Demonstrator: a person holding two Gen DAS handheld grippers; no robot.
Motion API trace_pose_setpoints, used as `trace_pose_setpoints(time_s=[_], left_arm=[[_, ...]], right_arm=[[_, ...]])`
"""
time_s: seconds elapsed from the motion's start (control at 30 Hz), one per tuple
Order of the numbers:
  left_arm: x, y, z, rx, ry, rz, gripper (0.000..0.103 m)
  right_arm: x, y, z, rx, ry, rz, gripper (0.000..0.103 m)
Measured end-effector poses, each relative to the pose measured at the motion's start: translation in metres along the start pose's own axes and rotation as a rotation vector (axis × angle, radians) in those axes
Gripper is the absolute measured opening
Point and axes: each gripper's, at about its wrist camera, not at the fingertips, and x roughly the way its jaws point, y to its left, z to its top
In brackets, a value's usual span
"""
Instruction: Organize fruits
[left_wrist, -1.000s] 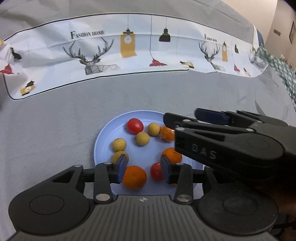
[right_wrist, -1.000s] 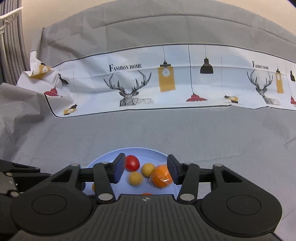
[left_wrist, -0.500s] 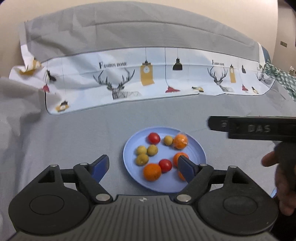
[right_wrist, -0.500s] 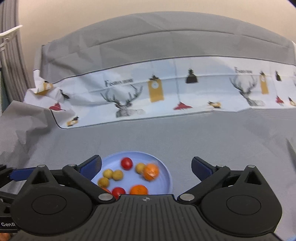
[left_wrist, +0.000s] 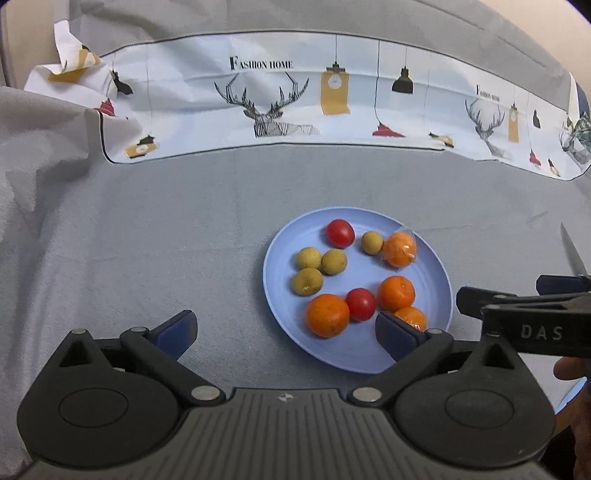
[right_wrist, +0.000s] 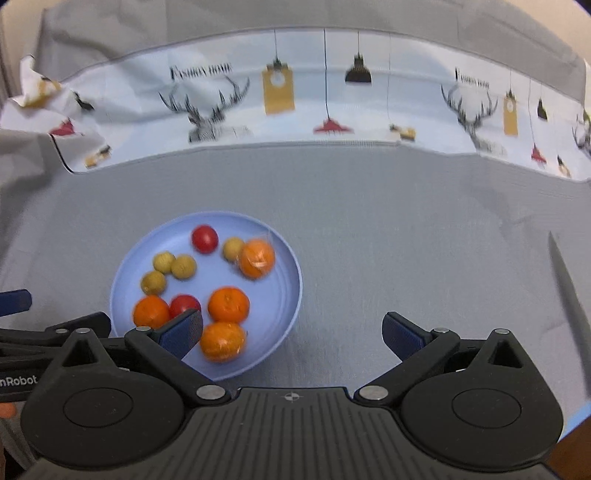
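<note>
Blue plastic forms the round plate (left_wrist: 356, 360) on which all the fruit is gathered, and the plate is set on a grey tablecloth (left_wrist: 184, 240). The left gripper (left_wrist: 286, 334) is held with its jaws spread wide and nothing between them; the plate lies ahead of it and toward its right finger, whose pad overlaps the near rim. The right gripper (right_wrist: 291, 332) is likewise spread and empty, with the plate ahead of it on its left side, partly behind its left finger.

On the plate are seen four oranges, two of them wrapped in clear film: one wrapped orange (left_wrist: 399, 251) at the far right and another (right_wrist: 222, 341) at the near edge. Two red tomatoes are present, one at the far side (left_wrist: 340, 233) and one (left_wrist: 360, 304) between two bare oranges (left_wrist: 327, 315). Four small yellow-brown fruits (left_wrist: 307, 281) are placed mostly on the left of the plate.

A knife blade (right_wrist: 569, 302) is seen to the right of the right gripper. A printed cloth (left_wrist: 280, 96) with deer and lamps is draped beyond.
</note>
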Motion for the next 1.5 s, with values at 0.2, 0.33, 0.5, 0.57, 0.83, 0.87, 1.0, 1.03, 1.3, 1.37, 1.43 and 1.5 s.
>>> trace_pose_setpoints(time_s=[0.2,0.33,0.5,0.57,0.83,0.87,1.0,1.03,1.3,1.37,1.43,1.5], left_arm=[[0.01,0.003,0.0,-0.004,0.048,0.008,0.103],[0.015,0.004,-0.002,-0.014,0.076,0.002,0.103],[0.014,0.005,-0.001,-0.002,0.068,0.014,0.103],[0.015,0.006,-0.001,-0.006,0.073,0.017,0.103],[0.015,0.006,0.0,-0.01,0.073,0.009,0.103],[0.015,0.005,0.0,-0.01,0.073,0.007,0.103],[0.014,0.005,0.0,-0.012,0.072,0.004,0.103],[0.014,0.006,0.0,-0.014,0.073,0.003,0.103],[0.015,0.007,0.0,-0.016,0.074,0.002,0.103],[0.015,0.007,0.0,-0.016,0.074,0.001,0.103],[0.015,0.007,0.0,-0.016,0.076,0.001,0.103],[0.015,0.007,0.0,-0.015,0.077,0.001,0.103]], right_arm=[[0.007,0.002,0.0,-0.015,0.034,0.001,0.102],[0.01,0.004,-0.002,-0.024,0.053,-0.009,0.102],[0.011,0.002,0.0,-0.018,0.061,0.007,0.102],[0.011,0.001,0.0,-0.012,0.062,0.016,0.102],[0.011,0.003,-0.001,-0.012,0.066,0.012,0.102],[0.012,0.003,-0.001,-0.013,0.066,0.011,0.102],[0.012,0.004,-0.001,-0.018,0.067,0.008,0.102],[0.012,0.004,-0.001,-0.018,0.066,0.008,0.102],[0.013,0.005,-0.001,-0.017,0.067,0.011,0.102],[0.013,0.005,-0.001,-0.017,0.066,0.01,0.102],[0.013,0.005,-0.001,-0.017,0.067,0.01,0.102],[0.013,0.005,-0.001,-0.019,0.068,0.011,0.102]])
